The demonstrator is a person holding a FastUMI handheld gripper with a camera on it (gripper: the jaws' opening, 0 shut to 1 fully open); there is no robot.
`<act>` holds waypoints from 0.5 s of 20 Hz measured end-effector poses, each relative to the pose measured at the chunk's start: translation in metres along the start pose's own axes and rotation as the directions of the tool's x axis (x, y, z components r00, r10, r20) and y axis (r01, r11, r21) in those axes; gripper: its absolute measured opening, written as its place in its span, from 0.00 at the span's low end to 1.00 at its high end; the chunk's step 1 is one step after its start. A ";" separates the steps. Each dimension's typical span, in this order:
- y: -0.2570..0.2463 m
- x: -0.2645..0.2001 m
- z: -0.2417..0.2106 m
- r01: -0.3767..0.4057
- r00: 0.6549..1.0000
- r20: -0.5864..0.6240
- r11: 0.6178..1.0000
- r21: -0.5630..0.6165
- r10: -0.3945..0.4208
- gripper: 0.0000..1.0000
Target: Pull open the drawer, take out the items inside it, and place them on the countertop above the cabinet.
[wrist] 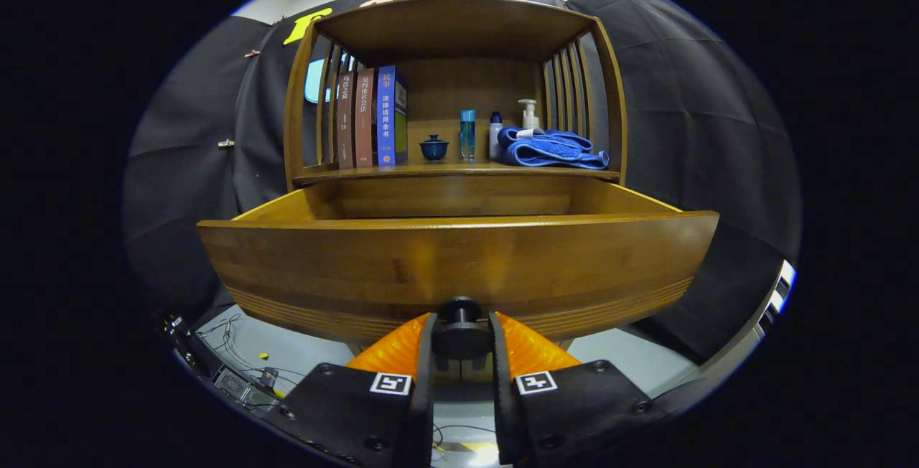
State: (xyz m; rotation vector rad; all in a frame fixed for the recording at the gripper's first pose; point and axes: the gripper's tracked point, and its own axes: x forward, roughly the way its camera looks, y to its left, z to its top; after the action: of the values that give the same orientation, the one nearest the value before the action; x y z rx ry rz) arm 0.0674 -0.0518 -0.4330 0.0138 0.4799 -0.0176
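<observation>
Gripper view looks level and close at the drawer (459,267) front, cabinet (456,87) beyond.

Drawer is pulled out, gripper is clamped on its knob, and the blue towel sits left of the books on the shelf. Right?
Not quite. In the gripper view the towel lies right of the books, past the bottles. The drawer is out and the gripper is shut on its knob.

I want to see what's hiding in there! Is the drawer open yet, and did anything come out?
The drawer is already pulled out from the cabinet. The gripper is shut on the drawer knob, one finger pressing each side. The drawer's inside is hidden behind its front, so its contents can't be seen. Taking things out and placing them on the countertop is left.
</observation>
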 end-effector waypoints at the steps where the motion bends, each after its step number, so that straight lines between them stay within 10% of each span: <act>1: 0.000 -0.001 0.000 -0.006 1.000 -0.003 1.000 0.016 0.006 0.42; 7: -0.007 -0.028 0.070 -0.031 0.996 0.080 0.999 0.033 0.028 1.00; 10: -0.006 -0.022 0.095 -0.086 0.996 -0.027 0.995 0.049 0.087 1.00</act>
State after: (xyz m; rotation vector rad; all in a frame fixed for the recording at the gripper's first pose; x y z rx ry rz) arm 0.0910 -0.0596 -0.3386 0.0815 0.5075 0.0563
